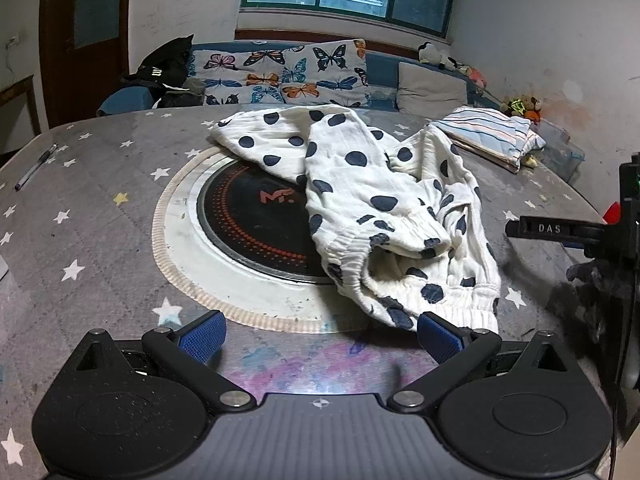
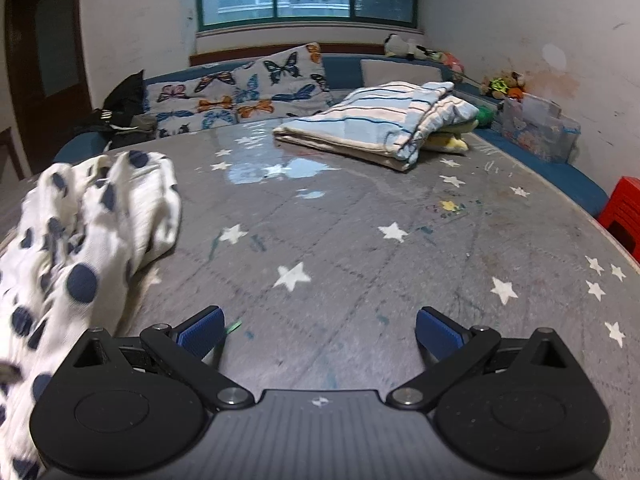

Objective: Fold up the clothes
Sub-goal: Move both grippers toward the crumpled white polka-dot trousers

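folded striped clothes [image 2: 376,120] beyond crumpled polka-dot garment [image 1: 372,200]

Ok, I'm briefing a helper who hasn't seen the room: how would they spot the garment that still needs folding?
Find the round grey star-print table. The crumpled white garment with navy dots lies partly over the black cooktop at its centre. Its neighbour, the striped pile at the far edge, is already folded flat.

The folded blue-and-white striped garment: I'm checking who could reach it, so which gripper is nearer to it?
Right. The right gripper faces the folded blue-and-white striped garment across bare tabletop. The left gripper sits at the white polka-dot garment, with the striped one far off to its right.
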### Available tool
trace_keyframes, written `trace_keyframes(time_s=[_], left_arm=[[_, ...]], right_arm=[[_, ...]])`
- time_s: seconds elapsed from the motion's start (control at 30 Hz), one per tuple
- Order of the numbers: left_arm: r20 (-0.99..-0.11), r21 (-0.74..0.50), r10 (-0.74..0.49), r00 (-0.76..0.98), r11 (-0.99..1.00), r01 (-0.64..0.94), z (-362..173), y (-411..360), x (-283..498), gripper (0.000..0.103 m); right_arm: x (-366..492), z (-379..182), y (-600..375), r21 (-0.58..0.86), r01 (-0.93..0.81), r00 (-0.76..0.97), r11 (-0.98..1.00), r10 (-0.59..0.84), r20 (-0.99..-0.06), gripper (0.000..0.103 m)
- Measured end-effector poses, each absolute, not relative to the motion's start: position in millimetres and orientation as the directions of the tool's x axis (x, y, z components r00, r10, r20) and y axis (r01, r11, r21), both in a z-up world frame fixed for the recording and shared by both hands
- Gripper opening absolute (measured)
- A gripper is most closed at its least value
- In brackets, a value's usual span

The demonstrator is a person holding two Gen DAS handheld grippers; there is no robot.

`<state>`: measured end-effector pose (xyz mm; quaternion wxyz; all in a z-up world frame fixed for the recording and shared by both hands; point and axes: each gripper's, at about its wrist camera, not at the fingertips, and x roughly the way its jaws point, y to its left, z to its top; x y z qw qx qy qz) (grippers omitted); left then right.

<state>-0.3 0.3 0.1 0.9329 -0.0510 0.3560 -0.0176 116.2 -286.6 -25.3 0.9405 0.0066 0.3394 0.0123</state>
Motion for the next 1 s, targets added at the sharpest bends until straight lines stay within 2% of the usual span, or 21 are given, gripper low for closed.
trace_keyframes(time_s=[0.23, 0.5, 1.0], left_arm=[[-0.663, -0.108, -0.072, 0.745, 0.994, -0.001, 0, -4, -2, 0.103], [-0.678, -0.092, -0.061, 0.733, 0.996, -0.002, -1, -7, -1, 0.103], [-0.685, -0.048, -0.010, 0.729, 0.998, -0.032, 1, -10, -5, 0.103]], right_arm=[[98, -19, -278, -0.018, -0.026, 0.792, 1.000, 0.010, -0.611, 0.103], [52, -7, -272, -0.054, -0.142, 0.797, 0.988, 0.081, -0.599, 0.103], [-1, -4, -254, -0.025, -0.267, 0.778, 0.963, 0.200, -0.596, 0.103]])
